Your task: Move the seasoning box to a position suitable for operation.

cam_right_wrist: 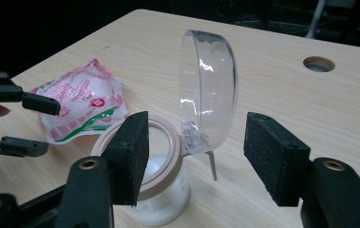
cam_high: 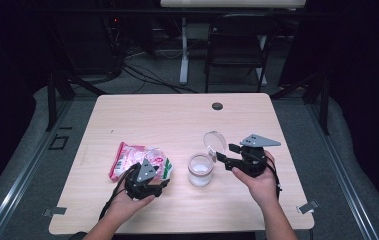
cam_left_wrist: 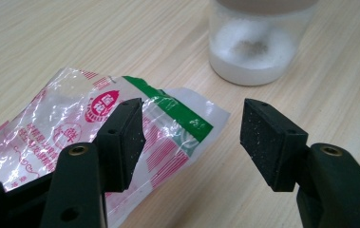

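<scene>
Wooden table [cam_high: 177, 115] inspected from the high view: far half bare save a round cable hole [cam_high: 217, 106] near the 12 o'clock edge, so ample open room lies beyond the work; all items sit in the near half, with a bare strip along the 6 o'clock edge. Pink-and-green printed plastic sachet [cam_high: 136, 159] lying flat at about 8 o'clock of table centre, well in from the 9 o'clock edge. Glass jar [cam_high: 200, 170] with white powder standing upright at about 5 o'clock of centre, just beside the sachet with a gap of bare wood between. Clear hinged lid [cam_high: 215, 141] swung open, standing on edge at the jar's 1 o'clock side, attached at the tan rim [cam_right_wrist: 161, 156]. Left gripper [cam_left_wrist: 192, 137] held low over the sachet's 5 o'clock corner, pointing toward the jar; jaws spread wide, nothing pinched, sachet corner lying below and between them, not pressed by either pad. Left hand [cam_high: 127, 200] entering from the 6 o'clock edge, wrapped under the tool body. Right gripper [cam_right_wrist: 194, 147] held level at the jar's 3 o'clock side, aimed toward 9 o'clock; jaws at full spread, flanking the raised lid, no contact seen on either pad. Right hand [cam_high: 259, 182] gripping the tool from below, forearm rising from the 6 o'clock edge. Folding chair [cam_high: 237, 45] and cabling on the floor beyond the far edge.
</scene>
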`<state>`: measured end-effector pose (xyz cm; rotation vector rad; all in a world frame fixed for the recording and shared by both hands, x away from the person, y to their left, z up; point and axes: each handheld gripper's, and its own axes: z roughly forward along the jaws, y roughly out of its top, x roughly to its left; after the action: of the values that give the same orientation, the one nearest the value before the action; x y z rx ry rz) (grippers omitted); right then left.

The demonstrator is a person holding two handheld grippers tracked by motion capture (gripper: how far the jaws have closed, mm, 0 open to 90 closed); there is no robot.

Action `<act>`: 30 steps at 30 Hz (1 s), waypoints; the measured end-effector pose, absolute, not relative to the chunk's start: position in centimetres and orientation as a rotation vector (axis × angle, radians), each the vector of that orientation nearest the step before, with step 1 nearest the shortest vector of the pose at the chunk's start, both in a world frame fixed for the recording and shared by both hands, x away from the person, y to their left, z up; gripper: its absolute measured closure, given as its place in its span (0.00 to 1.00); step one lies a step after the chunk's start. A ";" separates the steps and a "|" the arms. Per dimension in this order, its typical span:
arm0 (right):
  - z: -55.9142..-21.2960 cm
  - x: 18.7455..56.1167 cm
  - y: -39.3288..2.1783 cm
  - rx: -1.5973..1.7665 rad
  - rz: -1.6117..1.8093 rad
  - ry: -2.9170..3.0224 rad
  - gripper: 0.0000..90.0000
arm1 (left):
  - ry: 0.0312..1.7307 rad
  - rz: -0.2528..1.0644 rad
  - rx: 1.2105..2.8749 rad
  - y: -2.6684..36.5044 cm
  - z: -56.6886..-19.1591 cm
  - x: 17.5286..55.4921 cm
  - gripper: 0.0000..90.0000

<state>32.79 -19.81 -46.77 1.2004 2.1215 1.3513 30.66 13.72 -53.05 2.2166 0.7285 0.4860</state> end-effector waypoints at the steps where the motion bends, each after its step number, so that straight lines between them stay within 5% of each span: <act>1: -46.8 32.8 -19.8 1.200 1.351 2.122 0.45 | 0.721 0.493 2.220 13.6 -53.1 30.5 0.45; 25: -47.1 32.9 -19.6 1.180 1.348 2.125 0.46 | 0.734 0.772 2.357 13.2 -56.0 32.6 0.45; 30: -47.1 32.9 -19.6 1.180 1.347 2.124 0.46 | 0.750 0.778 2.352 13.7 -56.1 33.0 0.56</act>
<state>32.86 -19.58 -47.08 1.1797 2.1239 1.3469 33.03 13.69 -56.06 2.3522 0.7495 0.7782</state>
